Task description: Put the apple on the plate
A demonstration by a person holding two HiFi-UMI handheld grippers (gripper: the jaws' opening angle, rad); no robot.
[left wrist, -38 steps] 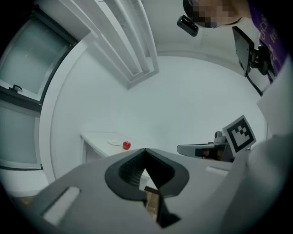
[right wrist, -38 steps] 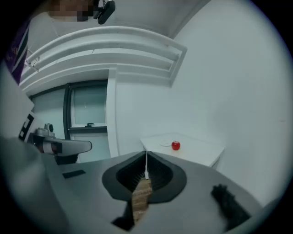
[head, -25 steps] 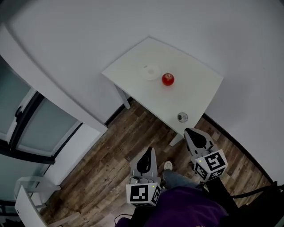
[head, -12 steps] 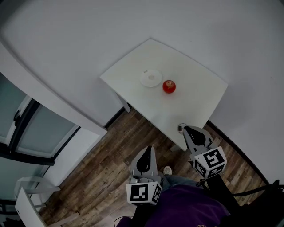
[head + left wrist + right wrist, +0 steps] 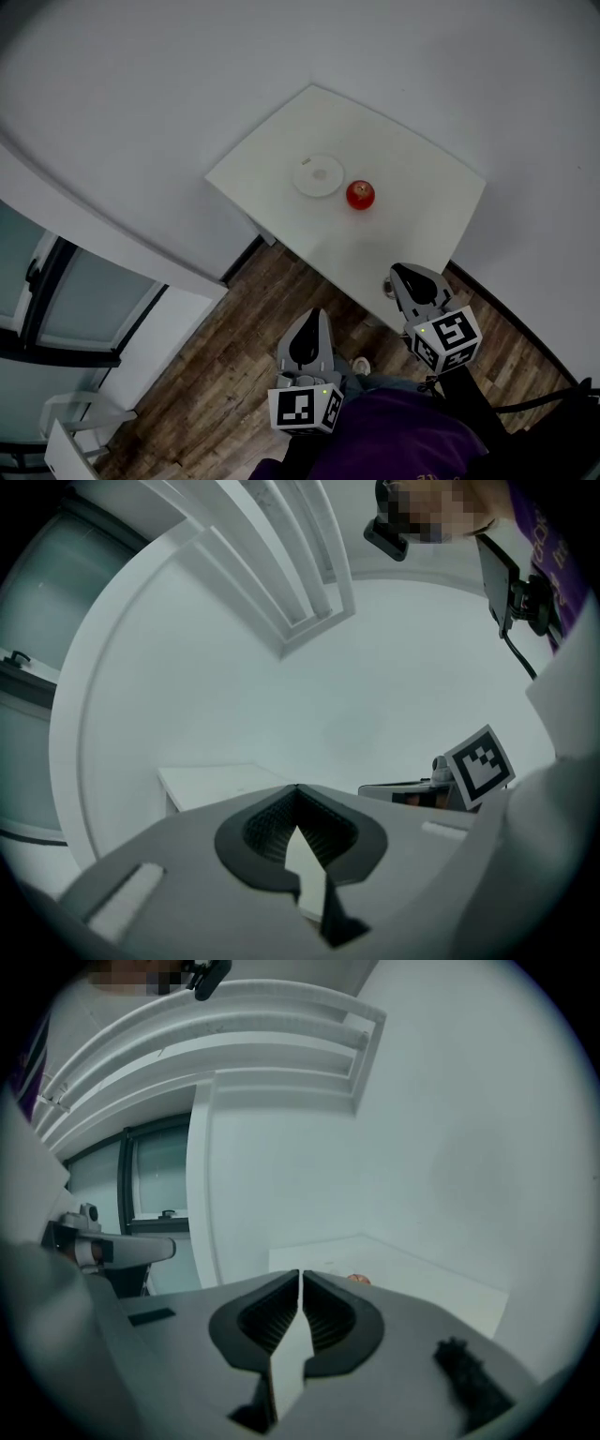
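I see the round red apple (image 5: pixel 360 195) resting on the white square table (image 5: pixel 422 178), just beside the white round plate (image 5: pixel 318 175) and not on it. My left gripper (image 5: pixel 298 794) and right gripper (image 5: pixel 300 1277) are well apart from the apple, both with jaws pressed together on nothing. The reddish sliver past the right jaws is probably the apple.

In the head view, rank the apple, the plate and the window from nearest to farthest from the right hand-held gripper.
1. Apple, on the table ahead of the right hand-held gripper.
2. Plate, left of the apple.
3. Window, far left, beyond the table.
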